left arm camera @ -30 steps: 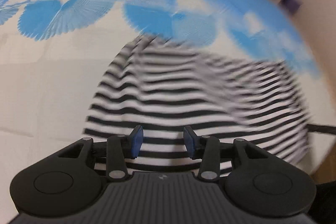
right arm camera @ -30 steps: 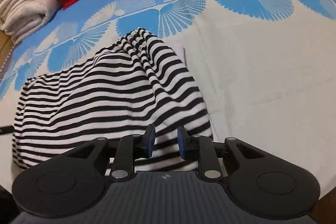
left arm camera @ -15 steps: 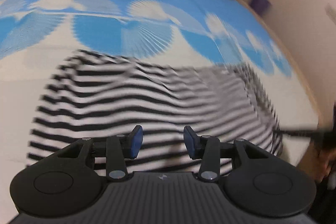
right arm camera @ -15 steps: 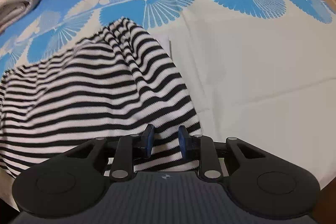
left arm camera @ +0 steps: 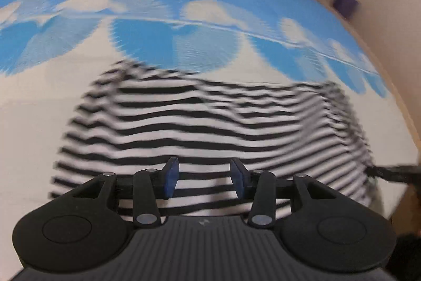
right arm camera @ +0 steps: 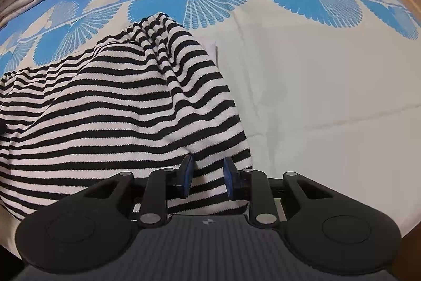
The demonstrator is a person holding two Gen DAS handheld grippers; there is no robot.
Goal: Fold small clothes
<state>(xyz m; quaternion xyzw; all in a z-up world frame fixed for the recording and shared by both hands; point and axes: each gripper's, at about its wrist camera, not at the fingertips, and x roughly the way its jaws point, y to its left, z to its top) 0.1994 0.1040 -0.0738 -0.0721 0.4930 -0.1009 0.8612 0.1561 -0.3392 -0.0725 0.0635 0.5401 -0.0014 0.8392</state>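
1. My left gripper [left arm camera: 202,179] hangs released over the striped garment [left arm camera: 210,123].
2. My right gripper [right arm camera: 206,178] gapes too, cloth between its pads, unpinched.
3. The garment, rumpled toward 11 o'clock on the blue-patterned sheet [right arm camera: 302,70], looks barely folded.

black linkages, blue-padded fingers [left arm camera: 171,177]

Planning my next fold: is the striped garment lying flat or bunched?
Bunched, not flat: the striped garment rises in a ridge of wrinkles along its right side on the bedsheet.
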